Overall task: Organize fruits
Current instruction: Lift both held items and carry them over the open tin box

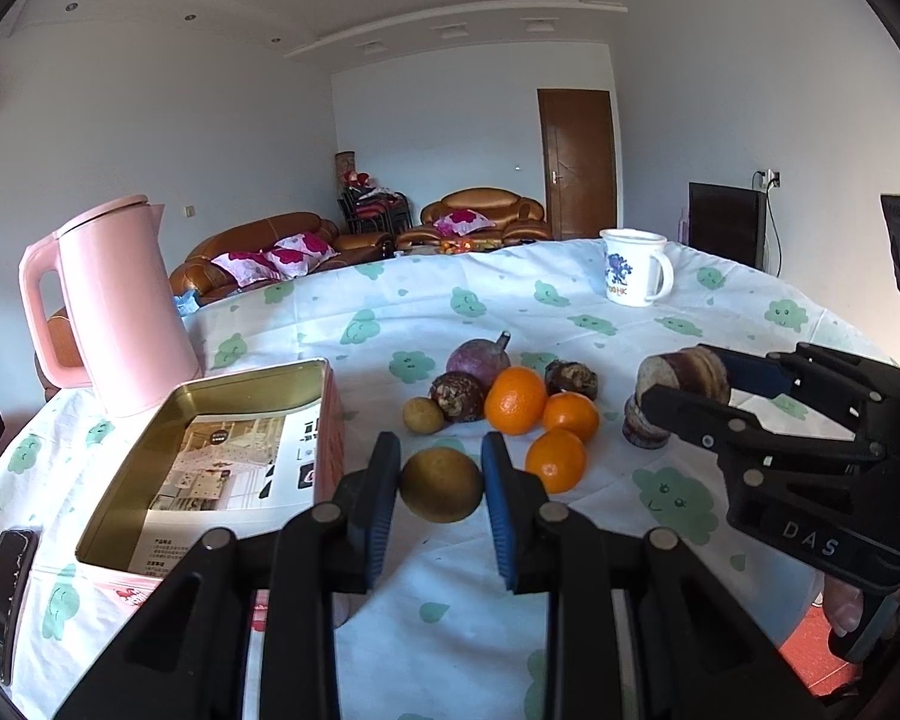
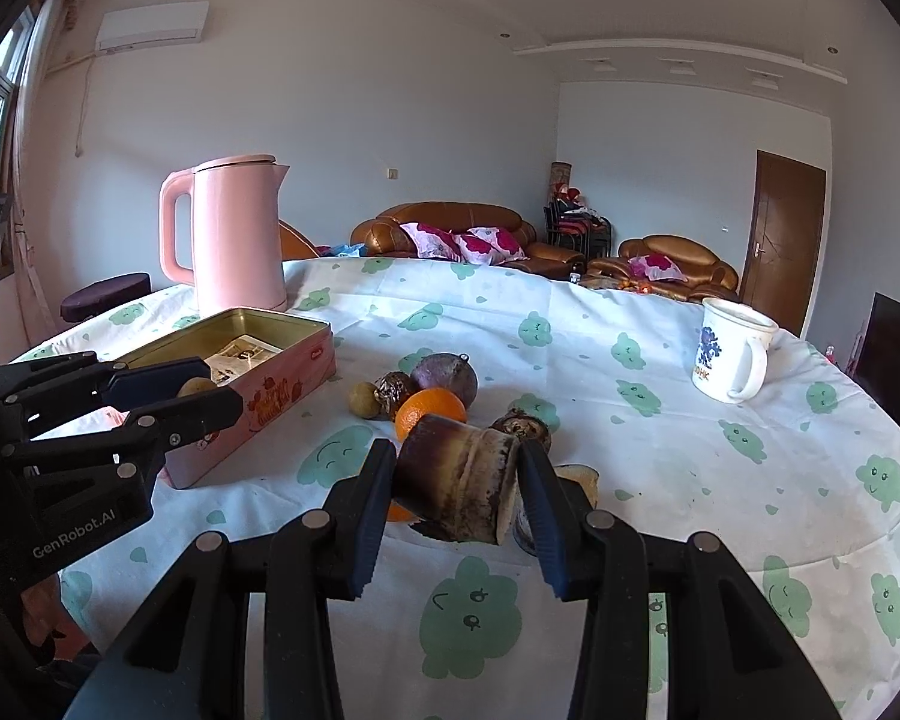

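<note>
1. In the left wrist view we see the left gripper (image 1: 441, 483) with jaws closed on a small brownish round fruit (image 1: 442, 485), held above the tabletop (image 1: 570, 306), with three oranges (image 1: 515, 401) piled at 1 o'clock of it.
2. In the right wrist view the right gripper (image 2: 457, 483) clamps a dark cut stalk piece (image 2: 456, 486), which hides most of the pile.
3. The pink tin (image 2: 282, 378) lies at 10 o'clock there; its far inside is hidden.

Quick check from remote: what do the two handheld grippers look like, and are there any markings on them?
Both are black plastic linkage frames with silver pivot pins and blue ribbed pads on the fingers. The right gripper body reads "DAS" in the left wrist view; the left gripper body reads "GenRobot.AI" in the right wrist view. No cables show.
</note>
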Available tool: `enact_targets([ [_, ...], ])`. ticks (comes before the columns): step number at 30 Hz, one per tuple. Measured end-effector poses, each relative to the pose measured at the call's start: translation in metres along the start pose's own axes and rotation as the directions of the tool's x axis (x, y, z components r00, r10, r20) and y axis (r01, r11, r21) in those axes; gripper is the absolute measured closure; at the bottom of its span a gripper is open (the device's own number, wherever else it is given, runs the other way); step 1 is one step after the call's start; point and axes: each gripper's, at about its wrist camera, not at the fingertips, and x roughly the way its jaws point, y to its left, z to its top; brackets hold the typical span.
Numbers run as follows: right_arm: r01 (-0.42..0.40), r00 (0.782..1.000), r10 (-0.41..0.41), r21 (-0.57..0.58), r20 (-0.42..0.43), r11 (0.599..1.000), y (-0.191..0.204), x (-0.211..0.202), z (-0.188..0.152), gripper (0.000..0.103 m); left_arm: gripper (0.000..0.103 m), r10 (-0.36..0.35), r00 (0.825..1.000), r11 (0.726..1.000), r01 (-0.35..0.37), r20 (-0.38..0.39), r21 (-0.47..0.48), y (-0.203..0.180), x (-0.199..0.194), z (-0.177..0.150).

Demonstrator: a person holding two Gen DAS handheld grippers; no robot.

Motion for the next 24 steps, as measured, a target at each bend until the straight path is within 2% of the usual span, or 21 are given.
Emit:
enact_targets([
  [24,-0.028,0.998,0.032,-0.06,0.061,0.998,0.014,-0.001,0.021,0.059,0.074,0.073,0.996,0.997,-0.071,0.043,-0.04,0.024,-0.01,0.011],
])
